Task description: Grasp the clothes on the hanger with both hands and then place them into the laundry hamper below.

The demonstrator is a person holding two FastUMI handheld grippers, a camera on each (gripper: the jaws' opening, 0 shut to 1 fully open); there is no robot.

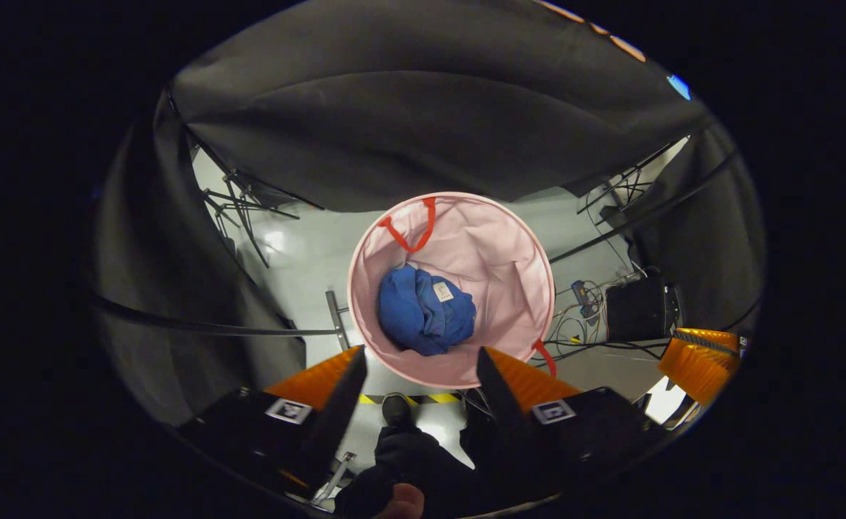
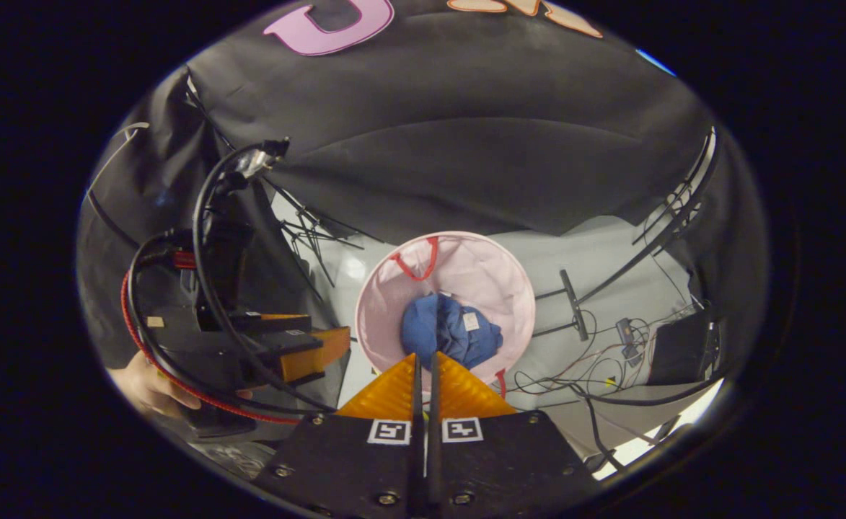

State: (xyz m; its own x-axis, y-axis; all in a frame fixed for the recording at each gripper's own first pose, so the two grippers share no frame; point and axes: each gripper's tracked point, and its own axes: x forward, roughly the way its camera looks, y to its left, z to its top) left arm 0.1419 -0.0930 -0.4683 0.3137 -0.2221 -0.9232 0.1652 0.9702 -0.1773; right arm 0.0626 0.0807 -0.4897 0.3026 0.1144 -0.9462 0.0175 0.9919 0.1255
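Blue clothes (image 1: 426, 311) bunched inside the pink laundry hamper (image 1: 509, 245), left gripper (image 1: 420, 378) spread wide above its rim, right gripper (image 2: 426, 375) pressed together on nothing, apparently; little risk beyond clipping the light hamper and tipping it.

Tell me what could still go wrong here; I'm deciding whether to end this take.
The blue garment already lies bunched in the pink hamper, so little remains at risk. Loose cables on the floor beside the hamper might snag a foot. The left gripper hangs open above the rim and could bump it if lowered.
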